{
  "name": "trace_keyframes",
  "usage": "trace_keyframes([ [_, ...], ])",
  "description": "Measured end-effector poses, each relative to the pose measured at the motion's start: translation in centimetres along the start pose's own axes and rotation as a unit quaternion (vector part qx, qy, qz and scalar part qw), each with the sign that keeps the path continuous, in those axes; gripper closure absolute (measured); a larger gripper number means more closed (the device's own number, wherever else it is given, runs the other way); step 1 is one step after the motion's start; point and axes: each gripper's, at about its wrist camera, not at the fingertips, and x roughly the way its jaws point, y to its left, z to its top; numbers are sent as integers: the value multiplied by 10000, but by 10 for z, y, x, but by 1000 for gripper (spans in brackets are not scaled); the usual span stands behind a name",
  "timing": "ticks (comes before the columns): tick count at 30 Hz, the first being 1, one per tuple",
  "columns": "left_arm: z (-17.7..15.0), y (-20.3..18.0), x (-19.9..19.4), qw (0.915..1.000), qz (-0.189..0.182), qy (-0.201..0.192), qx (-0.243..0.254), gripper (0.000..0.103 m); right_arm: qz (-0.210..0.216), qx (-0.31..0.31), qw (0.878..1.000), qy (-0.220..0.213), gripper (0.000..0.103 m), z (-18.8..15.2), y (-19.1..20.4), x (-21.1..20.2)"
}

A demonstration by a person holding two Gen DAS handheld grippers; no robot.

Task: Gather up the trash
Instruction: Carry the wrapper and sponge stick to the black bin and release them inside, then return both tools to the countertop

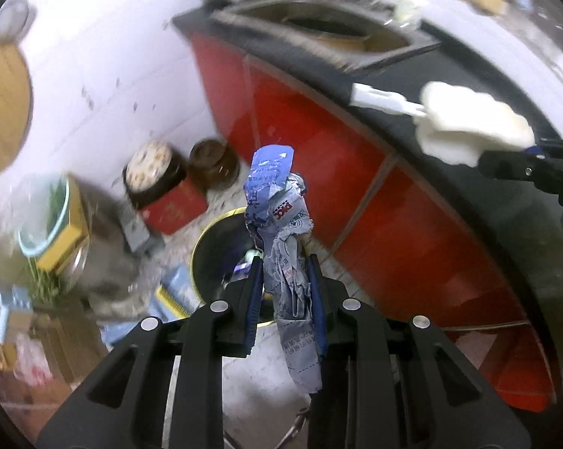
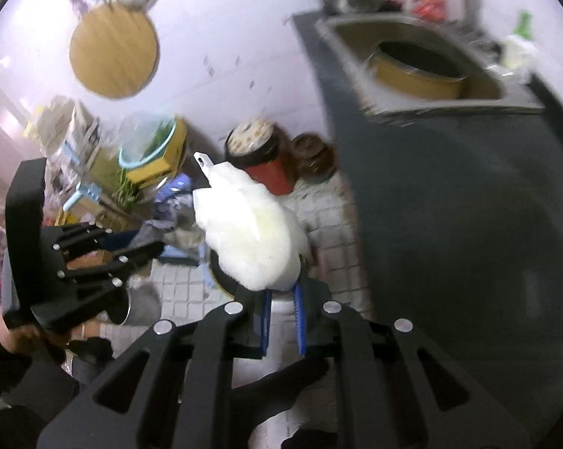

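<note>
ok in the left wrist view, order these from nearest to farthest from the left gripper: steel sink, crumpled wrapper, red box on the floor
1. crumpled wrapper: clamped between the fingers of the left gripper.
2. red box: on the floor, up and left of the gripper, under a round dark container.
3. steel sink: set in the dark counter at the top of the view.

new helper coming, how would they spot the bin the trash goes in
Find the red-fronted counter with the dark top. On the tiled floor at its foot stands a round black bin. Its gold rim sets it apart from the jars nearby.
</note>
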Motion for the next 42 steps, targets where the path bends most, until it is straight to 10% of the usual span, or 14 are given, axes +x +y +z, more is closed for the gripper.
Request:
trace_keyframes([
  [13, -30, 68, 126, 9971, -297, 411, -566, 70, 138, -211, 9945, 1017, 90, 45, 39, 174],
  [15, -29, 74, 133, 9964, -327, 370, -682, 32, 92, -239, 9937, 1095, 64, 50, 43, 190],
  [16, -30, 78, 138, 9963, -257, 328, -757, 19, 60, -258, 9930, 1154, 33, 51, 44, 197],
  [17, -29, 82, 141, 9960, -221, 343, -798, 19, 19, -278, 9930, 1152, 25, 51, 45, 202],
  [22, -31, 86, 144, 9945, -221, 406, -944, 19, 87, -300, 9916, 1252, 24, 53, 44, 214],
  [33, -17, 54, 99, 9984, -228, 206, -465, 19, 16, 32, 9962, 871, 24, 46, 18, 129],
  [42, 40, -53, 10, 9936, -761, -475, 680, 10, -596, 541, 9966, -156, 19, -10, -28, -59],
])
